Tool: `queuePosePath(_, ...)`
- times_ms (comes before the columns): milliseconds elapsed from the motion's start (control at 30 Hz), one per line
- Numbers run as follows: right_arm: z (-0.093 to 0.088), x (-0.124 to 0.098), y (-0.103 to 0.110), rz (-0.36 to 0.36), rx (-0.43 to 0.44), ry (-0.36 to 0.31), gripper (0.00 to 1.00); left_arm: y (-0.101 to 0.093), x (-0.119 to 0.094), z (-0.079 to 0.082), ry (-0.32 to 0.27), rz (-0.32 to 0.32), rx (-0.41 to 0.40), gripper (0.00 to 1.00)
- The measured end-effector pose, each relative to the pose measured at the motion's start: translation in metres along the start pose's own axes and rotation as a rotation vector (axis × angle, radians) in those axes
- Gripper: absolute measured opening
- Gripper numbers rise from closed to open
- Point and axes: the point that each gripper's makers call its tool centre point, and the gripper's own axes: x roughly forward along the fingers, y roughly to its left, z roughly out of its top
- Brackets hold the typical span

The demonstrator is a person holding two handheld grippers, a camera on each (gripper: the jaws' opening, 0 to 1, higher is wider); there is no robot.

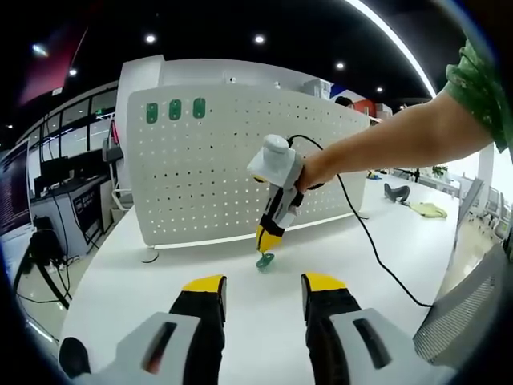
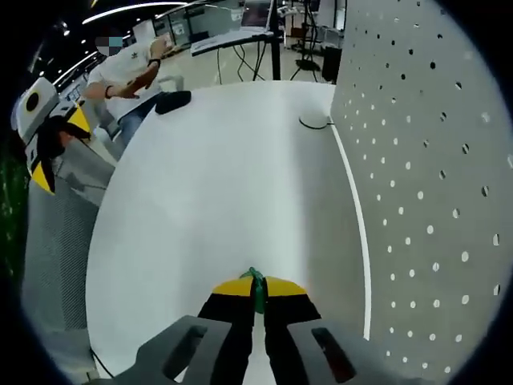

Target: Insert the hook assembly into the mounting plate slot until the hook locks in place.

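Figure: hook held ahead of insertion, with likely failure modes.

Left gripper view. The left claw (image 1: 264, 290) rises from the bottom of the frame, its yellow-tipped jaws apart with nothing between them, over the white desk (image 1: 160, 289). At centre, the right claw (image 1: 270, 233), held by a person's arm entering from the right, points downward and pinches a small green hook (image 1: 265, 259) just above the desk surface. Behind it stands the white perforated mounting plate (image 1: 200, 168), upright, with three green hooks (image 1: 175, 110) already seated at its upper left.

Right gripper view. The right claw (image 2: 257, 290) at bottom centre is closed on the green hook (image 2: 256, 290), only a thin sliver of which shows between the yellow tips. The mounting plate (image 2: 425, 160) runs along the right side of the frame, near but apart from the claw. The left claw (image 2: 50, 156) sits at the left edge.

Risks, as judged from these views:
- The hold looks narrow, so the hook may twist or slip when pressed against the plate.
- A tilted approach could make the hook's prongs miss the holes or jam partway, leaving the hook unlocked.
- Pushing on the freestanding plate may shift or tip it, since the left claw is not bracing it.
- The trailing black cable (image 1: 377, 249) could snag.
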Motion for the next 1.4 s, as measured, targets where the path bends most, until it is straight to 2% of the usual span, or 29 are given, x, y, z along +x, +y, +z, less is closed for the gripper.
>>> queuePosePath(167,0.017,-0.02,0.004,-0.035,0.027,-0.093,0.02,0.002,0.0,0.001,-0.004,0.001,-0.014,0.39)
queuePosePath(600,0.049,-0.07,0.024,-0.125,0.053,-0.259,0.02,0.0,-0.003,0.005,-0.023,-0.014,-0.017,0.38)
queuePosePath(800,0.061,-0.094,0.034,-0.166,0.078,-0.345,0.02,-0.003,-0.002,0.012,-0.036,-0.034,-0.007,0.38)
queuePosePath(1100,0.073,-0.128,0.053,-0.216,0.118,-0.46,0.02,-0.002,0.0,0.037,-0.082,-0.055,0.011,0.38)
queuePosePath(1400,0.08,-0.152,0.07,-0.263,0.165,-0.57,0.01,0.001,0.004,0.071,-0.145,-0.071,0.009,0.37)
